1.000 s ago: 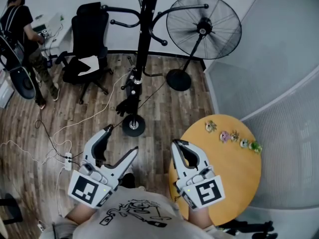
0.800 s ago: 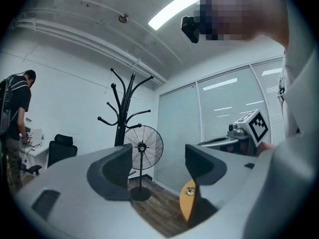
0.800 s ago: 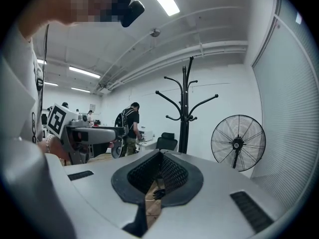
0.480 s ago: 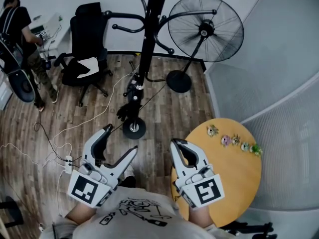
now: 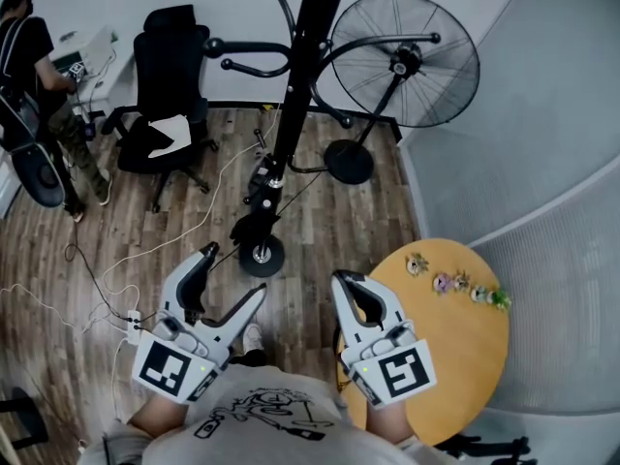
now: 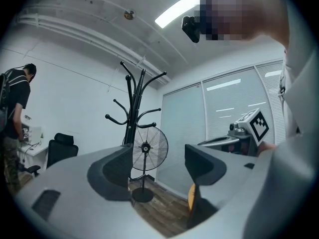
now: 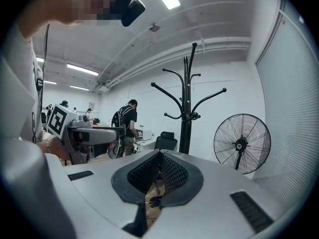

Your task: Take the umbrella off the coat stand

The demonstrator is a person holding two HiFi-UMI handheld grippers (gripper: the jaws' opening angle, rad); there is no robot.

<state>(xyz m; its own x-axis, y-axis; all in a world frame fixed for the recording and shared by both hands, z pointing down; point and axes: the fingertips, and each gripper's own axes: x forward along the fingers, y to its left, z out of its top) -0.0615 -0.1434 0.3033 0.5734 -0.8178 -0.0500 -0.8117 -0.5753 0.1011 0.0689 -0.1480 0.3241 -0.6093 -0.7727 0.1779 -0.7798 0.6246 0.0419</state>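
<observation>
The black coat stand (image 5: 302, 76) rises from a round base on the wood floor ahead of me. A dark folded umbrella (image 5: 250, 226) hangs low against its pole, just above the base. My left gripper (image 5: 232, 274) is open with nothing between its jaws, a short way in front of the base. In the left gripper view the left gripper (image 6: 154, 166) frames the stand (image 6: 130, 113) farther off. My right gripper (image 5: 341, 279) is shut on nothing, to the right of the base. Beyond the right gripper (image 7: 159, 154), the stand (image 7: 187, 113) shows upright.
A pedestal fan (image 5: 405, 61) stands right of the coat stand. A round wooden table (image 5: 446, 356) with small figurines (image 5: 455, 284) lies at my right. A black office chair (image 5: 170, 76) and a person (image 5: 34, 66) are at the far left. Cables (image 5: 107, 260) trail across the floor.
The coat stand, its base and the table have come nearer in the head view. Both grippers keep their places in the picture and their jaws have not changed.
</observation>
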